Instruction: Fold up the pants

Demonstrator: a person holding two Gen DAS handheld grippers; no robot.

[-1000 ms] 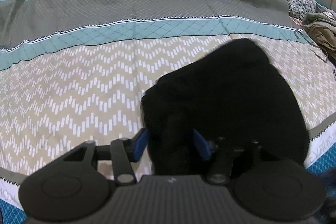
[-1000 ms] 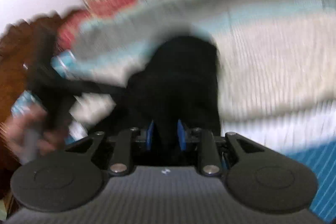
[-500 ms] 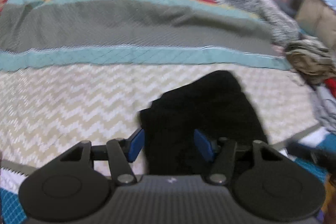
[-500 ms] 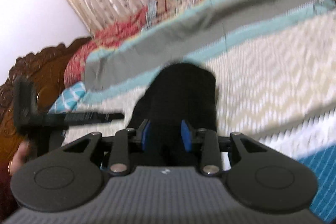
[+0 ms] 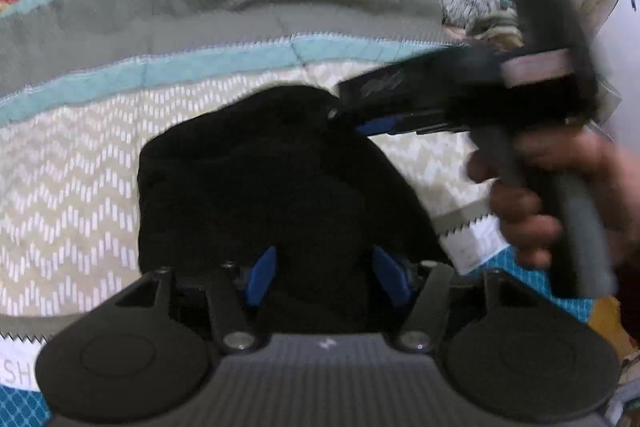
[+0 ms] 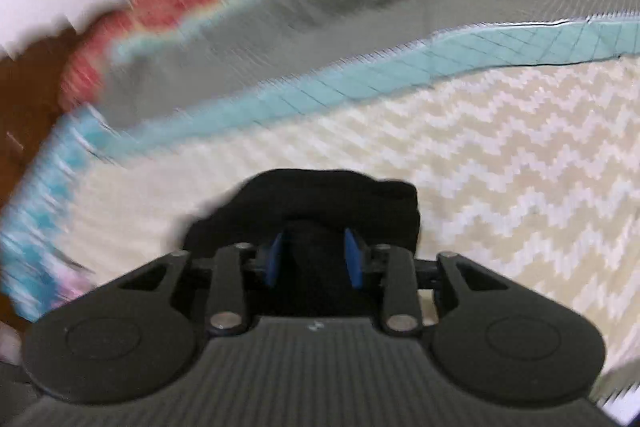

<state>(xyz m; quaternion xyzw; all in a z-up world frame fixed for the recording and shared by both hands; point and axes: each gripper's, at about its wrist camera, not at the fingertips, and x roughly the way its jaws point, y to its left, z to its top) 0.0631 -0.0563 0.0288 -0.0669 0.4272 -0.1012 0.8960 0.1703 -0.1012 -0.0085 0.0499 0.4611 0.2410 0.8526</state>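
Since a second ago the right gripper (image 6: 314, 259) has swung in at 2 o'clock of the left wrist view, jaws just opening, black cloth between them. Bedspread (image 5: 80, 195) underneath, folded black pants (image 5: 272, 187) dead centre. Left gripper (image 5: 328, 277) jaws have opened a bit, straddling the bundle, grip unclear. Looks like letting go after the last fold; next both back off without dragging it.

The black pants (image 5: 280, 187) lay bunched into a compact, rounded heap on the chevron-patterned part of the bed (image 5: 80, 195), folds too dark to make out, edges blurred in the right wrist view (image 6: 328, 203).
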